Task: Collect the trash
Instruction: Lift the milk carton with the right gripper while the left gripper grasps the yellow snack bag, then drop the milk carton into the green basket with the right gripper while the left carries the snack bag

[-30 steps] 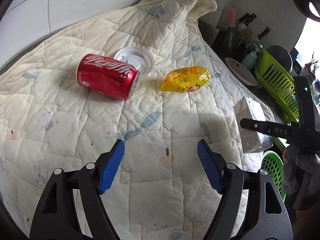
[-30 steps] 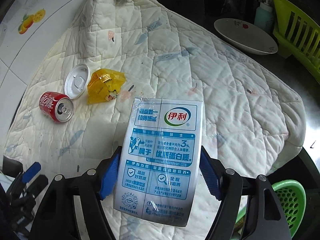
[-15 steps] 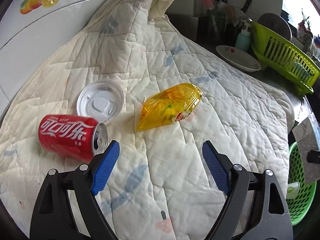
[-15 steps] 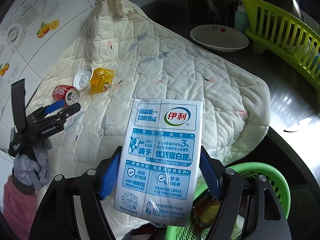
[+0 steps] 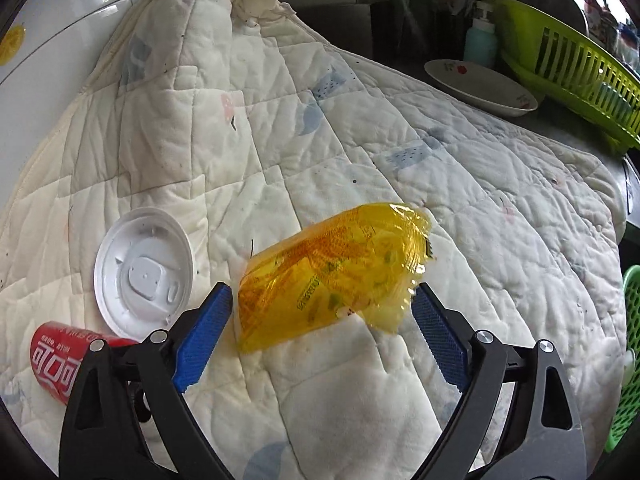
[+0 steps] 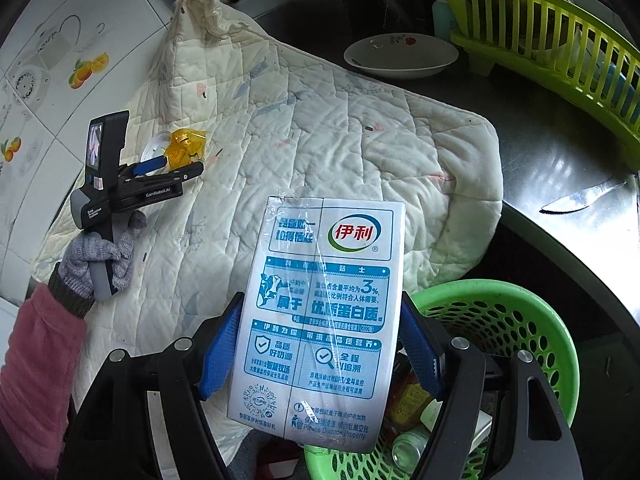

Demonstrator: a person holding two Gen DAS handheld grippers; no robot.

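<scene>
- The yellow snack packet (image 5: 332,276) is lying on the quilted blanket (image 5: 360,152), directly ahead of the left gripper (image 5: 322,336) and already sitting in the gap between its two blue pads (image 5: 202,340).
- The packet's long axis is running slantwise, from low near the left pad up toward the crimped end beyond the right pad, so the jaws are straddling it roughly across its length rather than across its narrow side.
- The left gripper's jaws have just been opening and are standing wide apart; the packet is between them, but neither pad appears to be pressing on it yet, so nothing is being held.
- The left hand is by far the nearer one to the packet; in the right wrist view the left gripper (image 6: 168,168) is hovering right at the packet (image 6: 186,144), well apart from the right gripper (image 6: 320,350).
- The white plastic lid (image 5: 144,274) is lying just beside the left pad, and the red Coca-Cola can (image 5: 56,356) is lying on its side, partly hidden behind the left finger.
- The right gripper is clamping a white-and-blue Yili milk carton (image 6: 320,320) by its two sides, holding it above the green perforated basket (image 6: 520,320), which already has some rubbish in it.
- Judging by this, the carton is being readied for dropping while the left jaws are lining up to close on the packet.
</scene>
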